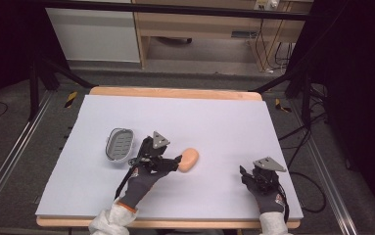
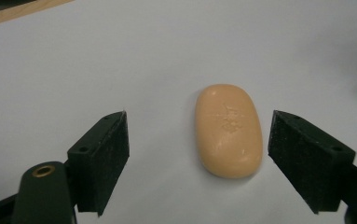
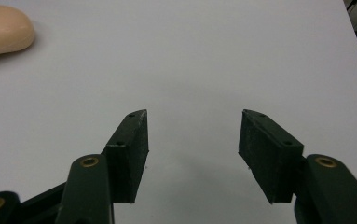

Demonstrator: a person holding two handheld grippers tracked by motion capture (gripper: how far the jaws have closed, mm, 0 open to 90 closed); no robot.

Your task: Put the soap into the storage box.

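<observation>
The soap [image 1: 189, 159] lies flat on the white bench [image 1: 224, 122], near the middle, with the grey soap dish [image 1: 120, 144] well to its left. The left gripper [image 1: 176, 161] comes at it from the left, its fingers [image 2: 102, 158] spread wide and holding nothing. In the left gripper view the bar sits between them but off-centre, close to the right-hand pad and well clear of the other.

That offset is the main risk: if the fingers close from here, one pad would likely meet the soap first and shove it sideways across the smooth sheet rather than clamp it. The bar is rounded and probably slick (a hard squeeze could squirt it out forward). A grip set too high on its curved top could also slip off.

The right gripper [image 1: 246, 177] rests at the near right of the bench, well apart from the soap, its fingers [image 3: 129, 154] open and empty, so it offers no backstop.
</observation>
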